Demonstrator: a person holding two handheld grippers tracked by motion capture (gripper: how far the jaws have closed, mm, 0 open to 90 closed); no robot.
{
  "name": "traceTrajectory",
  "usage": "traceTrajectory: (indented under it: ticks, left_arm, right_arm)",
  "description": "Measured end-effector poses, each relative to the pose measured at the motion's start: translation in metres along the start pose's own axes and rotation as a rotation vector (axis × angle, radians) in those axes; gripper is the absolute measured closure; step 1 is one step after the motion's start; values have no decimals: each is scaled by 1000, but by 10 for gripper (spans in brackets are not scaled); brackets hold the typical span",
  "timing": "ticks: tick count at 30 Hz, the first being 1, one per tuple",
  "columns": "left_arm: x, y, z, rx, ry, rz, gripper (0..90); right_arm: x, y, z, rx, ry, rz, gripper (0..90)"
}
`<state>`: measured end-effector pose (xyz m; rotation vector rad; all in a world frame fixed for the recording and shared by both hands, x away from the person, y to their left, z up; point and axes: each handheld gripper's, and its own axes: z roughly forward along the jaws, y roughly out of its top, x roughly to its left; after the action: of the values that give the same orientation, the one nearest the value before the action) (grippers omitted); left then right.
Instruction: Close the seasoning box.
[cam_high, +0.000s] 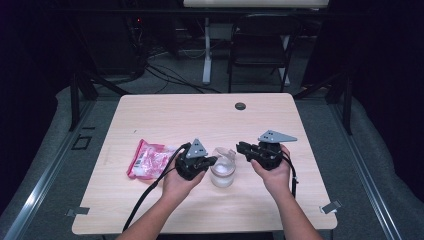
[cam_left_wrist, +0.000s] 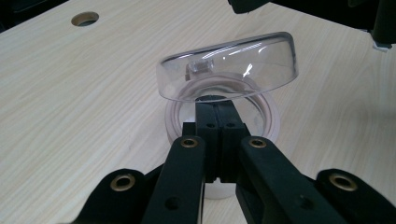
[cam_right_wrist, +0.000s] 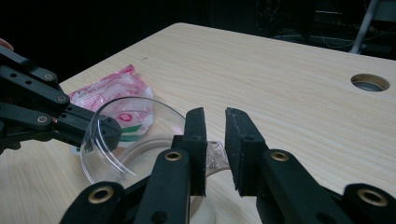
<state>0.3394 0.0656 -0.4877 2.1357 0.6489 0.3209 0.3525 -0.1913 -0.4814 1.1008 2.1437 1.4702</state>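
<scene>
A clear round jar (cam_high: 222, 175) stands on the wooden table (cam_high: 200, 115) between my two grippers, its hinged clear lid (cam_left_wrist: 233, 65) tipped up over the mouth. My left gripper (cam_left_wrist: 215, 106) is shut, its tips lying over the jar's near rim (cam_left_wrist: 268, 121) under the raised lid. In the high view the left gripper (cam_high: 212, 161) comes at the jar from the left and the right gripper (cam_high: 240, 146) from the right. The jaws of my right gripper (cam_right_wrist: 215, 116) stand a narrow gap apart, with a clear tab of the lid (cam_right_wrist: 217, 157) low between them, pads not pressing.
A pink and white plastic packet (cam_high: 147, 160) lies flat left of the jar, close behind the left hand. A round cable hole (cam_high: 240, 106) sits near the table's far edge. Beyond the table stand a dark folding chair (cam_high: 260, 45) and a white desk leg.
</scene>
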Motion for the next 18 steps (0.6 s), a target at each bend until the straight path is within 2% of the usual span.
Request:
traceTrajectory:
  ticks: [18]
  left_arm:
    - [-2,-19,0,18,-8,-11,898]
  right_arm:
    - [3,-1,1,-4,1,-13,747]
